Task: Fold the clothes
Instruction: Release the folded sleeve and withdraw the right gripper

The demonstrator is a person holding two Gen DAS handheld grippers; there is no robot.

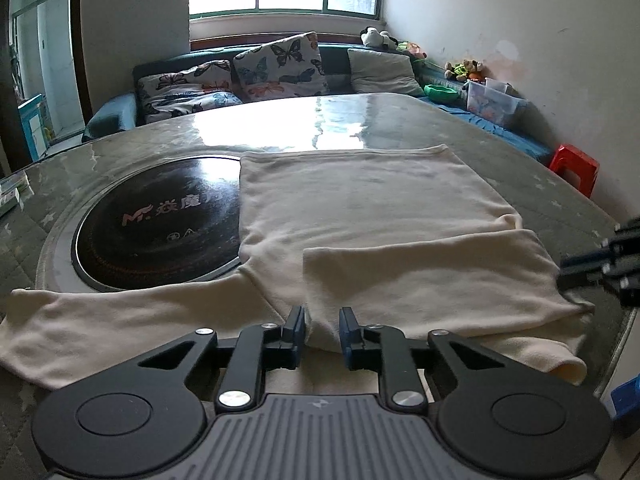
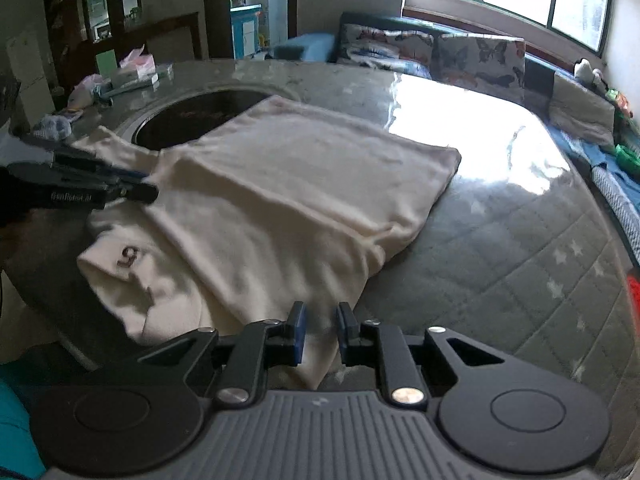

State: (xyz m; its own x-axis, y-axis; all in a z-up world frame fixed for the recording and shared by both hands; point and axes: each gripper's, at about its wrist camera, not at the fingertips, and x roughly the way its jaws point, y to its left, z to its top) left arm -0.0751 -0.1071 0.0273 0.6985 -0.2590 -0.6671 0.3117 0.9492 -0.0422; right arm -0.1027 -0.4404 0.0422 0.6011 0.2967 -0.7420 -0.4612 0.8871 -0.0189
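Cream garment (image 1: 360, 200) is laid flat on the bench (image 1: 540, 184), body panel spread toward 12 o'clock and partly covering the dark round cooktop inset (image 1: 160, 224) at 10 o'clock. One sleeve (image 1: 432, 272) is seen folded across the body at 3 o'clock; the other sleeve (image 1: 100, 320) is stretched out flat toward 9 o'clock. A collar end with a small dark mark (image 2: 130, 258) is noted at the near bench edge in the right wrist view.

Left hand-held gripper (image 1: 322, 330): jaws parted, a raised ridge of fabric sitting between them at the near hem; no pinch is made. Right hand-held gripper (image 2: 320, 330): jaws likewise parted, straddling a hanging fold at the garment's near corner.

Judgement: a half-folded state is indicated, and a sleeve or hem grasp appears to be under way. For a clean fold, the full thickness of the fabric ought to be taken between the pads before closing, both grippers are to be kept level, and the lifted edge is to be carried in line with the body panel so that no skew is introduced. Dragging over the glossy bench could shift the layers already laid.
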